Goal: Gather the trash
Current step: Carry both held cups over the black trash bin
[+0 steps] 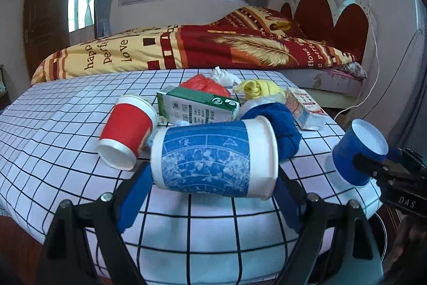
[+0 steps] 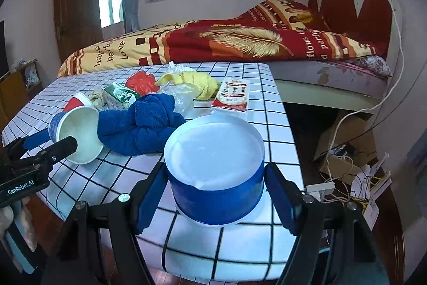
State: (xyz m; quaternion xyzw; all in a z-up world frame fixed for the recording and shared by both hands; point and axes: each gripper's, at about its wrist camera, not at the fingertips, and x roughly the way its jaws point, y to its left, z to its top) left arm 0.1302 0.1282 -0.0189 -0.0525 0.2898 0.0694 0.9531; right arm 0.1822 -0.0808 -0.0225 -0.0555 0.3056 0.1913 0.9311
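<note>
My left gripper (image 1: 210, 191) is shut on a blue-patterned paper cup (image 1: 210, 156) lying on its side, mouth to the right; it also shows in the right wrist view (image 2: 77, 135). My right gripper (image 2: 216, 191) is shut on a blue paper cup (image 2: 216, 172) with a white inside, mouth facing me, held at the table's near right edge; it also shows in the left wrist view (image 1: 357, 151). A red paper cup (image 1: 126, 131) lies on its side to the left. A green-and-white carton (image 1: 197, 106) and a red-and-white carton (image 2: 232, 98) lie further back.
The checked tablecloth (image 1: 53, 130) also bears a blue towel (image 2: 141, 122), a yellow cloth (image 2: 194, 82), a red plastic bag (image 2: 141, 82), clear plastic (image 2: 181, 95) and white tissue (image 1: 222, 75). A bed (image 1: 186, 47) stands behind. Cables and cardboard (image 2: 344, 151) lie on the floor right.
</note>
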